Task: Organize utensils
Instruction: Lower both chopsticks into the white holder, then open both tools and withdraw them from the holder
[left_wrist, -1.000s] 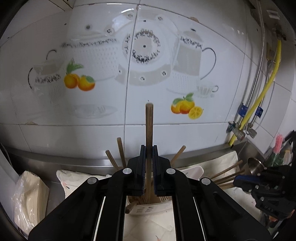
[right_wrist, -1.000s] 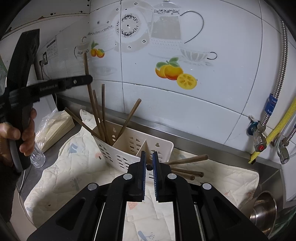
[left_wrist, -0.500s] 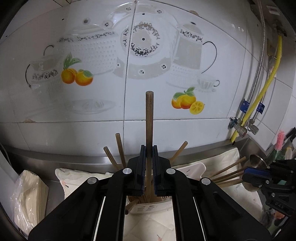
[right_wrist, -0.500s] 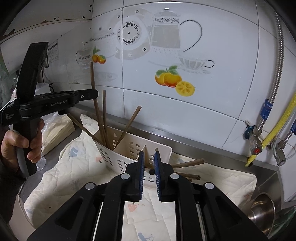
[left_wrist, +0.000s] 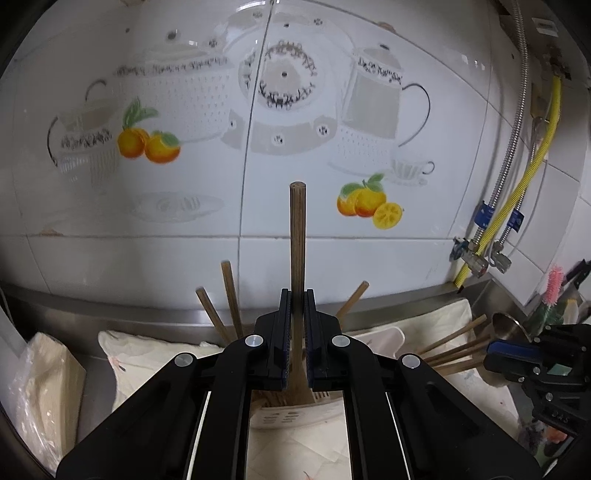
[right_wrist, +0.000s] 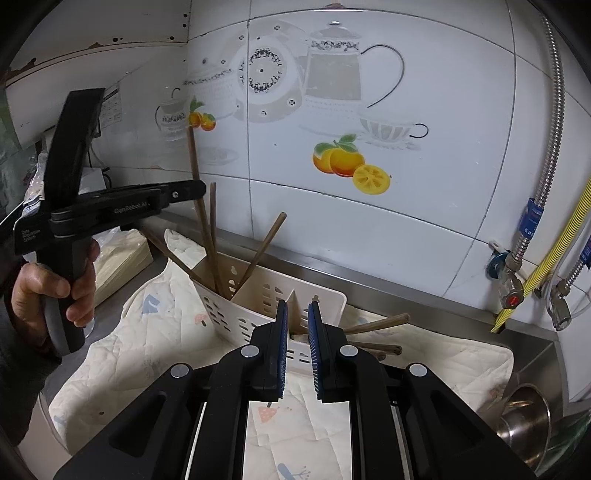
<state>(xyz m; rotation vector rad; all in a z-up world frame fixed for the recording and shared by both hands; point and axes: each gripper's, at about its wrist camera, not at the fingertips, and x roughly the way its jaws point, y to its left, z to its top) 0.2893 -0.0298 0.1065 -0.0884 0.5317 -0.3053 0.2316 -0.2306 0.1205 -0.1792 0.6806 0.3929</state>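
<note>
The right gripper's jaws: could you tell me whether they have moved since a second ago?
Yes: the right gripper has parted slightly, and the white caddy's divider now shows between its fingers.

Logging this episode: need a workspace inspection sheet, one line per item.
Surface: steel counter under a quilted cloth.
Job's things: white holder on the cloth, several chopsticks standing in its left compartment; loose chopsticks lying on the cloth to its right.
Clutter: bagged stack, steel bowl, pink brush.
Grippers: left gripper shut on an upright chopstick over the holder; right gripper jaws slightly apart, nothing between.
Cables: yellow hose, braided steel hose.
Surroundings: tiled wall.
</note>
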